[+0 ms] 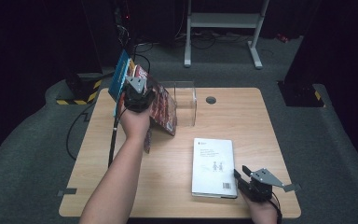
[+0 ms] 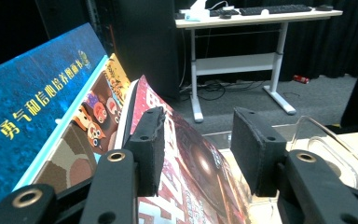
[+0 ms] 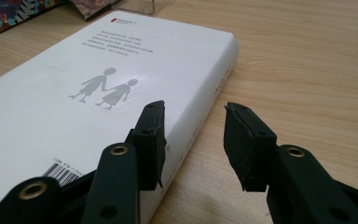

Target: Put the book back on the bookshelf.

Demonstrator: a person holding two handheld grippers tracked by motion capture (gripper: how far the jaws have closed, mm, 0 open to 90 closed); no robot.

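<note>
Dark room, wooden desk point(image 1: 261, 121). High view: left gripper point(image 1: 138, 97) at leaning books point(image 1: 161, 105) near the back left corner. Left gripper view: jaws parted around the red book point(image 2: 186, 177), not pressing. Right gripper view: right gripper point(image 3: 193, 140), jaws parted, empty, beside the white book point(image 3: 98, 93) near the front edge.

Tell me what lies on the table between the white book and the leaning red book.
Nothing: in the high view, bare wood of the table separates the white book from the red book. The clear stand sits behind that gap.

Left tool point(image 1: 138, 97) at red book point(image 1: 164, 108); white book point(image 1: 213, 165) flat.
</note>
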